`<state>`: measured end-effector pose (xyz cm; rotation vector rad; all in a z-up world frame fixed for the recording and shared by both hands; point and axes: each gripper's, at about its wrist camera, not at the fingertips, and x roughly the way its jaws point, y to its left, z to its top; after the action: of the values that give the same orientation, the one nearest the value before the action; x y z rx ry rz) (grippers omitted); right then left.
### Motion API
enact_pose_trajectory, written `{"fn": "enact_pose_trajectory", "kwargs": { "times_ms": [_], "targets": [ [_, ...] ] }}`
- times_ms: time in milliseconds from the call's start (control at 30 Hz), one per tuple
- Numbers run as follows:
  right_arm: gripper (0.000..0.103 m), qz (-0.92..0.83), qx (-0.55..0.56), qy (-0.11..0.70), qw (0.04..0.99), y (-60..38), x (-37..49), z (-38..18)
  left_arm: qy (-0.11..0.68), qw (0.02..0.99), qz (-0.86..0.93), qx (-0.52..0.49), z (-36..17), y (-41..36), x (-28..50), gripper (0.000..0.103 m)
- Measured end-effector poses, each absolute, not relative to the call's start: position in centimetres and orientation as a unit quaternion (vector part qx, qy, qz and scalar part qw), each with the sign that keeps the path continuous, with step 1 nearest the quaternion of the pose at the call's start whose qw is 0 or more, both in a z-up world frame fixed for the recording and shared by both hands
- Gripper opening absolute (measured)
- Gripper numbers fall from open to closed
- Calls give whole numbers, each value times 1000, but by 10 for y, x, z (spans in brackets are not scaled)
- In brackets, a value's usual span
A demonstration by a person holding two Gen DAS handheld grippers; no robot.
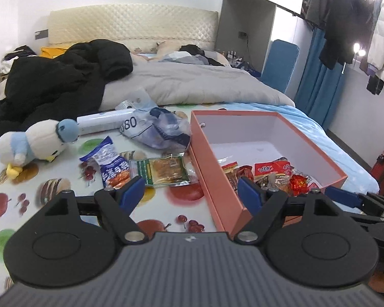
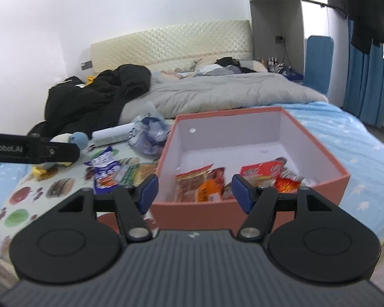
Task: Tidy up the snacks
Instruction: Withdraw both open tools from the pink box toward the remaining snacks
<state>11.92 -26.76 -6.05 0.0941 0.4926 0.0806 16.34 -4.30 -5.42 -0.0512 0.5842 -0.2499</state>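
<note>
A salmon-pink open box (image 1: 215,179) (image 2: 320,153) sits on the bed and holds several red and orange snack packets (image 1: 271,172) (image 2: 204,183) at its near end. Left of it, on the fruit-print sheet, lie a green-edged snack packet (image 1: 163,170) (image 2: 134,172) and a blue-and-white snack packet (image 1: 112,166) (image 2: 103,170). My left gripper (image 1: 192,193) hovers open over the box's left wall, just short of the green packet, holding nothing. My right gripper (image 2: 195,192) is open over the box's near wall, also holding nothing. One of its fingers (image 1: 341,197) shows at the right of the left wrist view.
A blue-and-white plush toy (image 1: 35,143), a white roll (image 1: 102,124) and a crumpled plastic bag (image 1: 158,130) lie beyond the loose packets. A black coat (image 1: 64,76) and grey duvet (image 1: 192,81) cover the far bed. Blue curtains and hanging clothes stand at right.
</note>
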Motion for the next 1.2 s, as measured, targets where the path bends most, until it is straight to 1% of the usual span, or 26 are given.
{"fn": "enact_pose_trajectory", "kwargs": {
  "times_ms": [200, 400, 500, 700, 800, 900, 1200],
  "targets": [
    [66, 55, 52, 240, 968, -251, 101, -60, 278, 954, -107, -32, -59, -27, 139, 83],
    [66, 60, 56, 240, 967, -237, 84, -62, 286, 953, -87, -47, -71, -9, 122, 83],
    [66, 63, 71, 238, 967, -234, 78, -70, 294, 951, -77, -56, -81, -2, 115, 83],
    [66, 65, 82, 260, 960, -230, 71, -92, 323, 943, -52, -63, -112, 15, 110, 83],
    [66, 77, 75, 257, 960, -221, 75, -93, 330, 940, -38, -75, -125, 27, 119, 83],
    [66, 88, 35, 244, 965, -203, 80, -91, 333, 938, -30, -88, -137, 39, 136, 83],
    [65, 132, -15, 250, 959, -154, 122, -114, 345, 925, -20, -157, -179, 78, 218, 83]
  ]
}}
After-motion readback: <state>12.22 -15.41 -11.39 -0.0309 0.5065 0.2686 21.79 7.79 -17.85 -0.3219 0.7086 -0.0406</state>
